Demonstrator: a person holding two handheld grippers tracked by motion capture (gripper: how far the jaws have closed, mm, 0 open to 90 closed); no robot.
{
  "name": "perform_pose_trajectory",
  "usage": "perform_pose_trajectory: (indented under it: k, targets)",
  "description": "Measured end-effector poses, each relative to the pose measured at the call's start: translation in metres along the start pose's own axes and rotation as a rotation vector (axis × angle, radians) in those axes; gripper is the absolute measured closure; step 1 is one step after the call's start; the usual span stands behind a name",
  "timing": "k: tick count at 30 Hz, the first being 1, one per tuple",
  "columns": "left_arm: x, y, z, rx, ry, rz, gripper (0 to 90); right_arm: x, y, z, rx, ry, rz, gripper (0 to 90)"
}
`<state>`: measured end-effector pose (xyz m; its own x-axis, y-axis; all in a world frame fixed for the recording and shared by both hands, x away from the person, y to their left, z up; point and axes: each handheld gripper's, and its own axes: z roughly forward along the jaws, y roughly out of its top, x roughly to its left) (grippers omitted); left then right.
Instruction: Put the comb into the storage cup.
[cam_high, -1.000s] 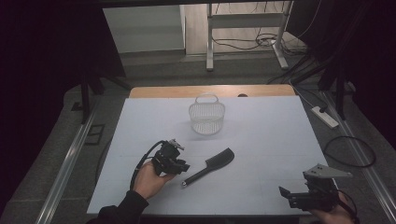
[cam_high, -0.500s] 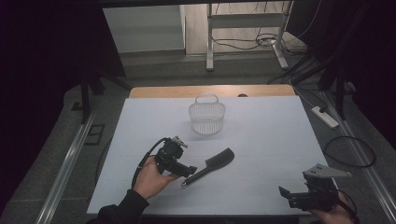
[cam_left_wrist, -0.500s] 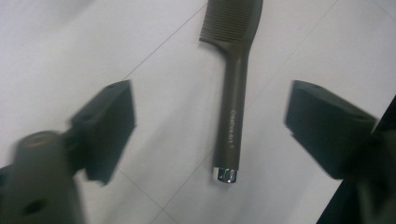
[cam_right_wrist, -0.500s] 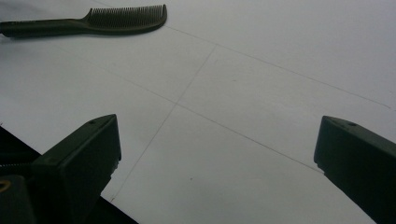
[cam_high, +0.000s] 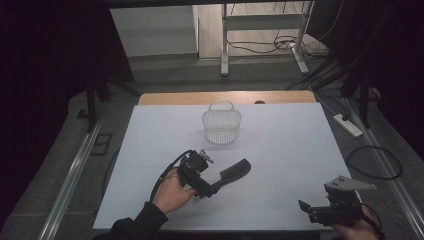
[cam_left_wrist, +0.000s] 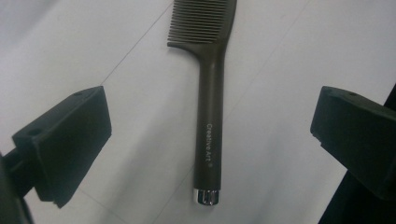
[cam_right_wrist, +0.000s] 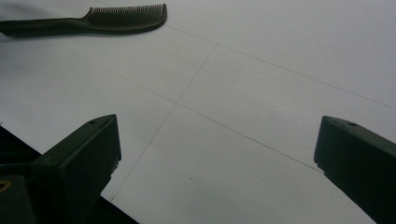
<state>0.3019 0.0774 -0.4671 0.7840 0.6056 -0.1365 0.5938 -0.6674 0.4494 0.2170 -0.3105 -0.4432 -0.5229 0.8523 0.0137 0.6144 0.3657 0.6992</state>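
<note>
A dark long-handled comb (cam_high: 234, 172) lies flat on the white table (cam_high: 300, 145), teeth end pointing to the back right. My left gripper (cam_high: 209, 188) sits over the handle end, held by a hand. Its jaws have just been opening and now stand wide, with the comb's handle (cam_left_wrist: 211, 107) lying between them and touched by neither pad. This left gripper (cam_left_wrist: 212, 130) is open. At the table's front right corner my right gripper (cam_high: 304, 206) is open too, and its own view has bare table between the jaws (cam_right_wrist: 215, 154) and the comb (cam_right_wrist: 116, 21) far off.
A white mesh basket (cam_high: 221, 125) with a handle stands upright at the back centre of the table. A strip of wooden tabletop (cam_high: 225, 97) runs along the far edge. Cables and a power strip (cam_high: 347, 125) lie on the floor to the right.
My left gripper has slid right, over the comb's handle end, and its jaws have spread. The comb and the right gripper have stayed put.
</note>
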Motion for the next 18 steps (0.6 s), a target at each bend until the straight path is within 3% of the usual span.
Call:
perform_pose_trajectory:
  k: [6,18]
  targets:
    - [-0.005,0.004,0.006,0.016,0.006,0.025,0.0,0.000,0.000,0.000,0.001,0.001,0.000,1.2]
    - [-0.006,0.000,0.023,0.066,0.024,0.027,0.0,0.000,0.000,0.000,0.001,0.003,0.001,1.2]
